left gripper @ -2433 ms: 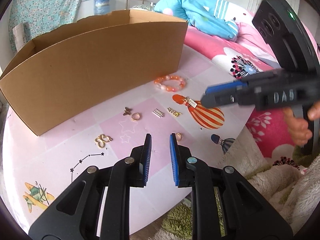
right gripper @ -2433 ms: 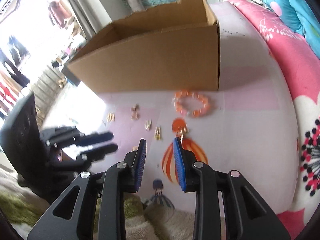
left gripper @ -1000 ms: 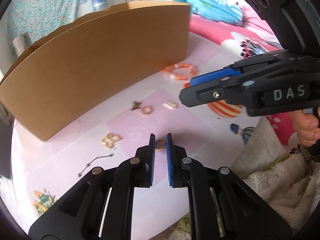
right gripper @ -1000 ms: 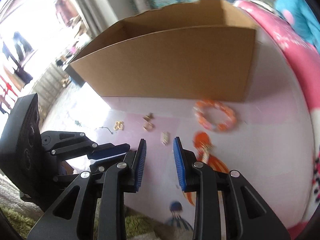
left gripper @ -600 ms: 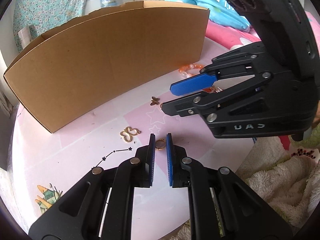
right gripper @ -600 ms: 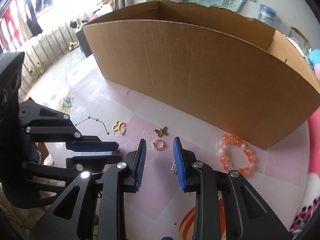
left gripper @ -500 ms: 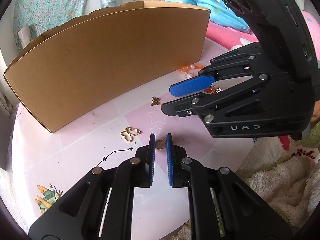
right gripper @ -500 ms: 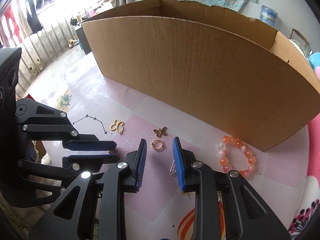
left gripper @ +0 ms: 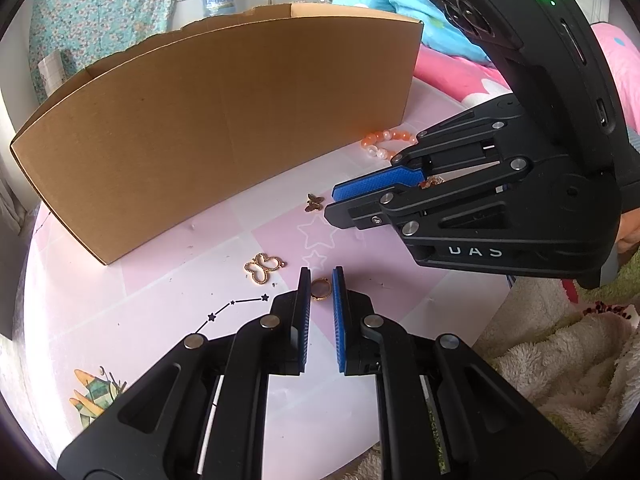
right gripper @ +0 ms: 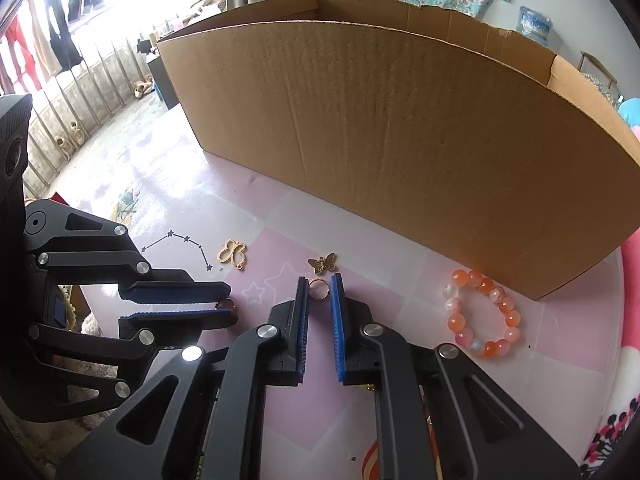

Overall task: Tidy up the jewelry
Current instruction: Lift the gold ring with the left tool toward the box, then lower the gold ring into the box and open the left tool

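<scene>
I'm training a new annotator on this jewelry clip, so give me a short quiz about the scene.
1. True or false: the bead bracelet lies inside the cardboard box.
2. What sits between the left gripper's pads? A) gold ring B) loose bead C) watch
3. How many butterfly charms lie on the table in the right wrist view?
Key: 1 false, it lies on the table in front of the box; 2 A; 3 two.
</scene>
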A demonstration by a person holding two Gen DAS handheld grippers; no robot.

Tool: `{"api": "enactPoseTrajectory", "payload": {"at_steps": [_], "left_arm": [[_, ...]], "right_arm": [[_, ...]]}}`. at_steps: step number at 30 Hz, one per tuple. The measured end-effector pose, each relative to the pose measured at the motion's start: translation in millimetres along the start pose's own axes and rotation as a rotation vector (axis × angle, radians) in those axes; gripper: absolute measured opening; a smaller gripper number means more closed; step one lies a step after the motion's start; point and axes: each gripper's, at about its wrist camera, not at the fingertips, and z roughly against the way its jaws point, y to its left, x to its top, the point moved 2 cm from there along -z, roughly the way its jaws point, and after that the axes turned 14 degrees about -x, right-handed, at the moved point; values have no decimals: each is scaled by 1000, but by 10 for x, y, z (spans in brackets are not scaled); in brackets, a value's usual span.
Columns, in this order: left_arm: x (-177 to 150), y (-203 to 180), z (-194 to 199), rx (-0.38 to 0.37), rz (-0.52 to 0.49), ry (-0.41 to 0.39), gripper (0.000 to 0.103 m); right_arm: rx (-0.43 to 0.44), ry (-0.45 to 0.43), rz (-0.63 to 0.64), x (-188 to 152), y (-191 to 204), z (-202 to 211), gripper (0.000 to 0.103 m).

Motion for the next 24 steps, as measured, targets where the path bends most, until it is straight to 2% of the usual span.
{"api": "enactPoseTrajectory", "payload": {"at_steps": [8, 12, 15, 21, 24], "left_arm": [[-3, -14, 111, -10, -12, -28, 10], [21, -86, 244, 6, -45, -46, 10], [143, -132, 486, 7, -68, -90, 10], [801, 184, 1189, -54, -11, -243, 10], [1247, 418, 1259, -81, -14, -223, 10]], "right_arm": [[-1, -17, -49, 13, -91, 112, 11], [-5, -57, -69, 17, -145, 309, 11], [-9, -129, -83, 87, -215, 626, 11], [33, -290, -78, 537, -526, 1184, 11], [79, -272, -72, 884, -695, 1155, 11]]}}
